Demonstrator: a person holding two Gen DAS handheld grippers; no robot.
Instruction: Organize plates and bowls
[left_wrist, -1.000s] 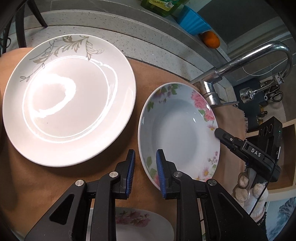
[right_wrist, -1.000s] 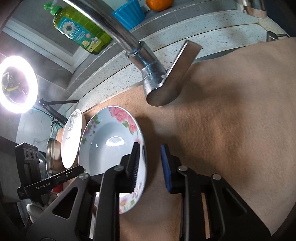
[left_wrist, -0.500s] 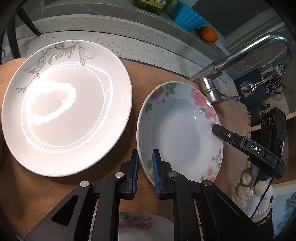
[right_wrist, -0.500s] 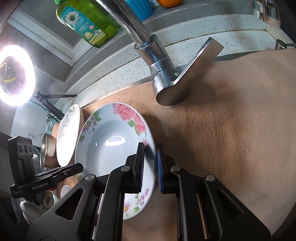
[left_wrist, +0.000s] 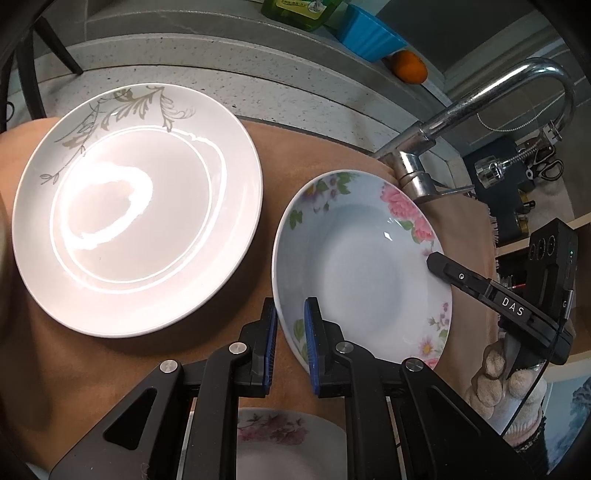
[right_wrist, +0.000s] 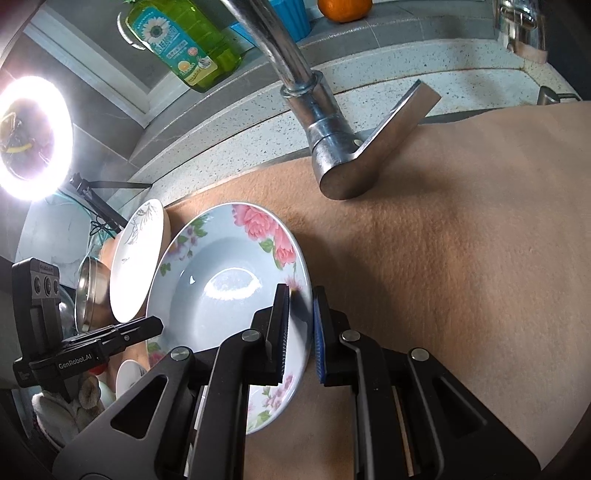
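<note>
Left wrist view: your left gripper (left_wrist: 290, 332) pinches the near rim of the flowered bowl (left_wrist: 360, 266), which sits mouth-up on the brown cloth (left_wrist: 110, 369), just right of the white plate (left_wrist: 136, 206).

Right wrist view: your right gripper (right_wrist: 300, 325) pinches the bowl's opposite rim, below the tap (right_wrist: 325, 122).

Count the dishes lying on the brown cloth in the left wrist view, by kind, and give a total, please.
Flat plates: 1, the white plate with grey leaves.
Bowls: 1, the floral bowl.
Kind unclear: 1, a floral dish at the bottom edge, mostly hidden.
Total: 3
</note>
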